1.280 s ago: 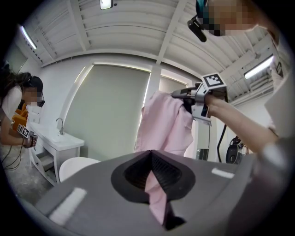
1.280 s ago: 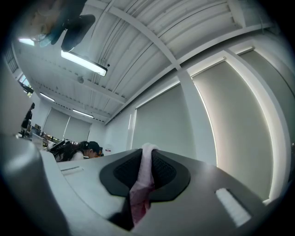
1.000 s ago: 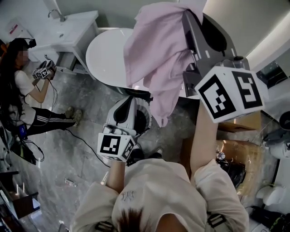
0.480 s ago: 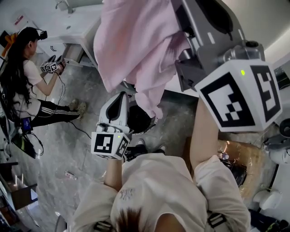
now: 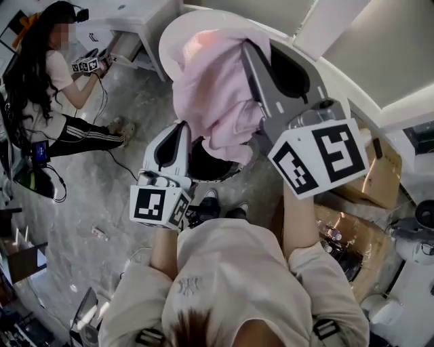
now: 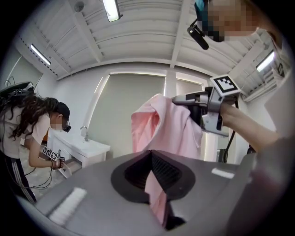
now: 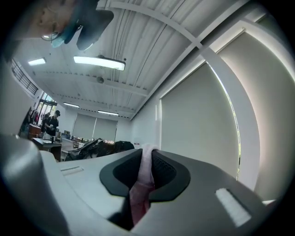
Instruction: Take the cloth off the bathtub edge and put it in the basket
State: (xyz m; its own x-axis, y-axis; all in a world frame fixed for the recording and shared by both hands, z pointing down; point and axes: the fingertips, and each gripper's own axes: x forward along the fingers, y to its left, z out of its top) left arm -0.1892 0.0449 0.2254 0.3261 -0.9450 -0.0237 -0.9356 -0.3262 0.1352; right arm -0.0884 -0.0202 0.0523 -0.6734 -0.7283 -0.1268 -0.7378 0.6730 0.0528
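Observation:
The pink cloth (image 5: 210, 95) hangs in the air between both grippers, above a dark round basket (image 5: 227, 175) on the floor. My right gripper (image 5: 249, 51) holds the cloth's top edge, shut on a fold (image 7: 140, 184) that shows between its jaws. My left gripper (image 5: 182, 129) sits lower and to the left, level, shut on a strip of the cloth (image 6: 156, 193). In the left gripper view the rest of the cloth (image 6: 161, 129) drapes from the right gripper (image 6: 184, 99). The white bathtub (image 5: 186, 24) lies behind the cloth.
A person (image 5: 41, 81) crouches at the left on the grey marble floor with another pair of grippers. A white sink cabinet (image 5: 139, 17) stands by the tub. A cardboard box (image 5: 380, 183) and a wooden stand (image 5: 352, 230) are at the right. My feet are beside the basket.
The right gripper has come down and away from the camera with the cloth. The cloth now hangs lower, over the basket. The left gripper has shifted sideways with its end of the cloth.

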